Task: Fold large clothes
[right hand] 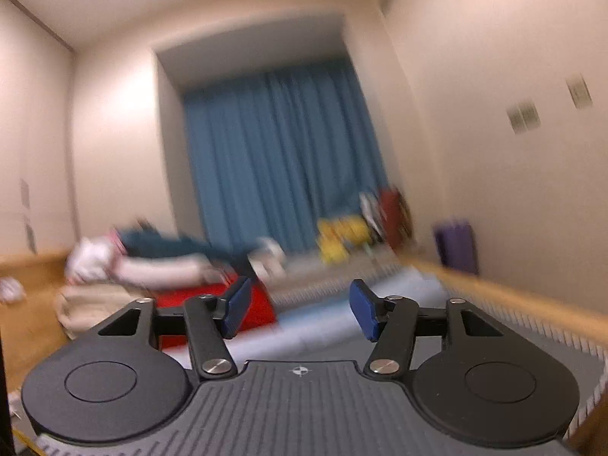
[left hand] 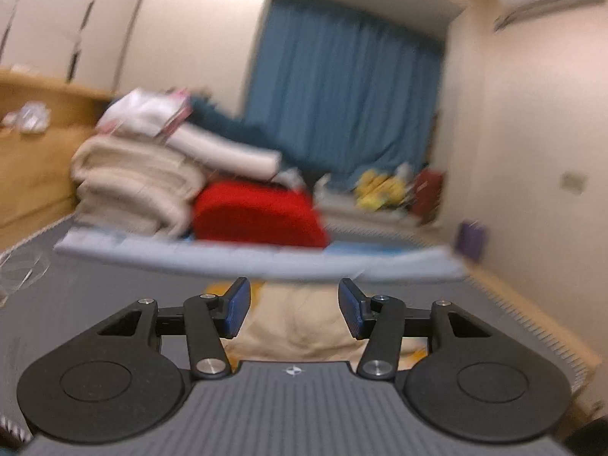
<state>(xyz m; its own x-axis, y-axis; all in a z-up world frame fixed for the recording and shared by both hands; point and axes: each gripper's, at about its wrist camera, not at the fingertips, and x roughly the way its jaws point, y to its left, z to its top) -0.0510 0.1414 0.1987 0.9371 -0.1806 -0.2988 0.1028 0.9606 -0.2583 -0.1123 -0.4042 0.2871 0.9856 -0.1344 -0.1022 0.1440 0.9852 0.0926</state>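
Two hand-held grippers are in view, one per wrist camera, and both frames are motion-blurred.

Left view: the left hand-held gripper has its jaws standing apart with nothing clamped. Directly beneath and between them lies a cream garment with an orange-yellow patch at its edges, spread on the grey ribbed bed mat. At 12 o'clock, beyond the jaws, a light blue folded cloth lies across the mat. At 10 o'clock a stack of cream and white bedding sits beside a red folded item.

Judgement: the step in hand appears to be positioning over the cream garment for a pinch. To do it well, the jaws should descend onto a single edge or corner, not the bunched middle, and both hands should take matching corners so the fold falls square.

Right view: the right hand-held gripper is likewise parted and empty. The cream garment is not visible here; the light blue cloth lies at 12 o'clock, the red item at 10 o'clock.
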